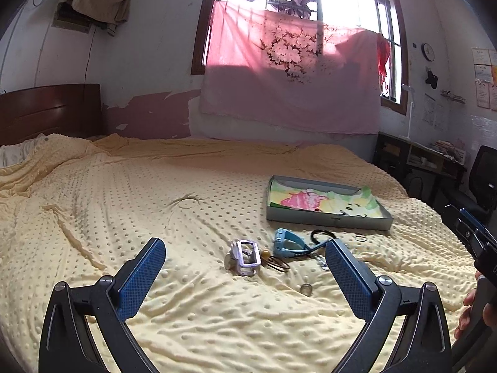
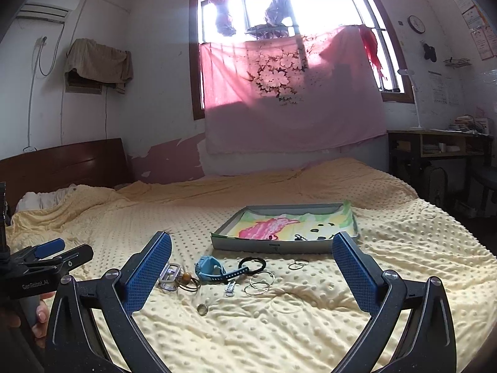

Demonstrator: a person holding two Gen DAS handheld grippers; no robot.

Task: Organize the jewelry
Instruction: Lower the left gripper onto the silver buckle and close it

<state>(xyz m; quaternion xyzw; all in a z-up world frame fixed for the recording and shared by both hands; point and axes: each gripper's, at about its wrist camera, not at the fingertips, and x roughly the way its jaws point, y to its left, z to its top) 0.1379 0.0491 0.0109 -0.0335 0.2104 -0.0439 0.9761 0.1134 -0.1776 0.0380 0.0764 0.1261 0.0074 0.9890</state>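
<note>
I am holding my left gripper [image 1: 245,267] and right gripper [image 2: 251,267] above the yellow bed [image 2: 310,335], both with fingers wide open and gripping nothing. The blue watch [image 2: 207,269], black hair tie [image 2: 252,263], thin rings [image 2: 257,286] and clear case [image 1: 247,257] are lying on the bed, just in front of the gray tray [image 2: 270,247].

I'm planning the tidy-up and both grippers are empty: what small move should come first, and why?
Probably lower the right gripper onto the blue watch and close on it. Both grippers hang open above the bedspread, the tray behind the pile looks nearly bare, and the watch is the bulkiest piece, lying about centred between the right fingers, so easier to grasp than the thin rings.
</note>
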